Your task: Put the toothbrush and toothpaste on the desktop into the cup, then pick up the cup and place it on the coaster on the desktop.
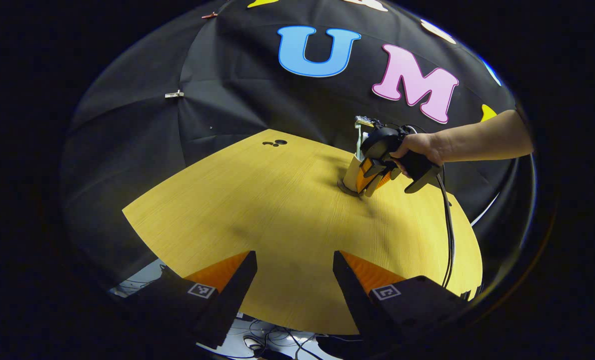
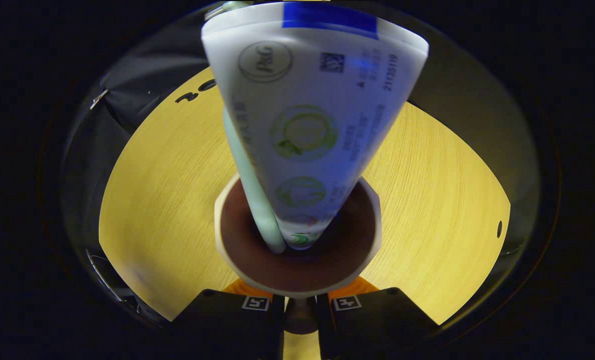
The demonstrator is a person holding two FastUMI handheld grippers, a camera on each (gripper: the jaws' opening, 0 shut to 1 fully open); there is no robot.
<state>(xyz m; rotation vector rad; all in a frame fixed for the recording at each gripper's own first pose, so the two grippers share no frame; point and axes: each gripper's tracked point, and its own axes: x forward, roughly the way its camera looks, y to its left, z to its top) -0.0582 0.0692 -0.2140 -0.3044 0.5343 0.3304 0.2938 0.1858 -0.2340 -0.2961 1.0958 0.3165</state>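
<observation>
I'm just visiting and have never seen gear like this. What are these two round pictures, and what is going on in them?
There is no robot here: a person holds a two-finger hand-held gripper in each hand, and a small fisheye camera rides on each one.

The left gripper view looks out over the left hand-held gripper, whose two fingers stand apart with nothing between them. Across the wooden table you see the person's hand holding the right hand-held gripper against the cup, which sits on a dark coaster.

The right gripper view looks down into that cup from very near. A toothpaste tube and a pale green toothbrush stand inside it. The right hand-held gripper's fingers sit close together at the cup's near rim, apparently pinching its wall.
</observation>
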